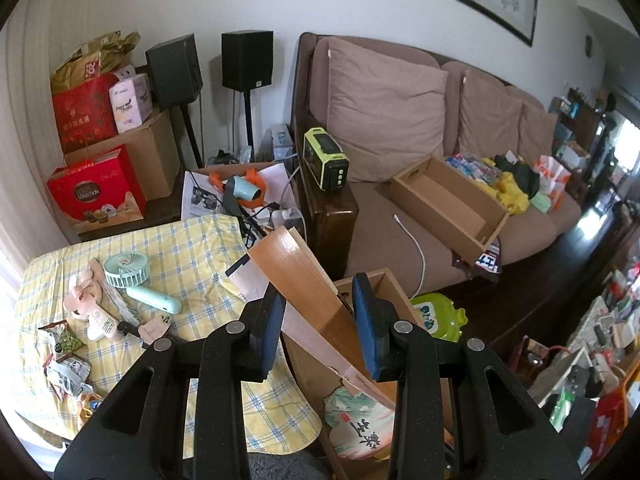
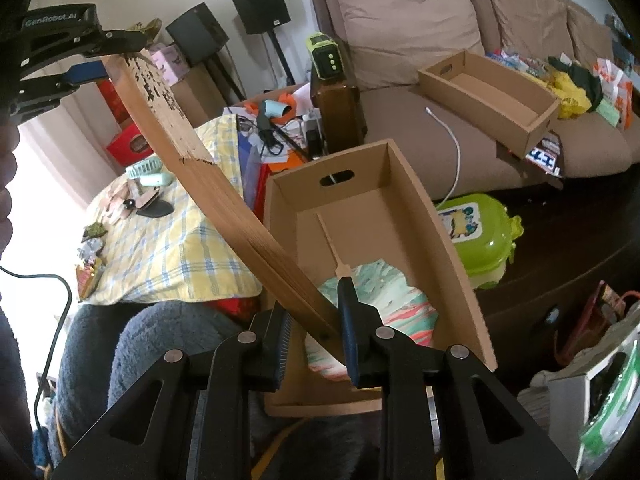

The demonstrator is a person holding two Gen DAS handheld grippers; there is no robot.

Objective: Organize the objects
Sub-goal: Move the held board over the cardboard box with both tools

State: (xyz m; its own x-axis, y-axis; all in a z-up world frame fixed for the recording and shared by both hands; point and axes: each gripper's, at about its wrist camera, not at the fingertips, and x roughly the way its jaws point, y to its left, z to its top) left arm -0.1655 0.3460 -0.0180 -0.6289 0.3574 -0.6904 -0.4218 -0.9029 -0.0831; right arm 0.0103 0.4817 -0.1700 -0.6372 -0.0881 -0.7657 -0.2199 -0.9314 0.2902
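A folded wooden fan slants over an open cardboard box. My right gripper is shut on its narrow pivot end, just above the box's near end. My left gripper is shut on the wide far end, high at the upper left. In the left wrist view the same fan runs between the blue pads of the left gripper, over the box rim. A round painted fan with a thin handle lies flat inside the box.
Left of the box, a table under a yellow checked cloth holds a mint handheld fan, a pink one and snack packets. A second cardboard box sits on the brown sofa. A green plastic case lies on the floor.
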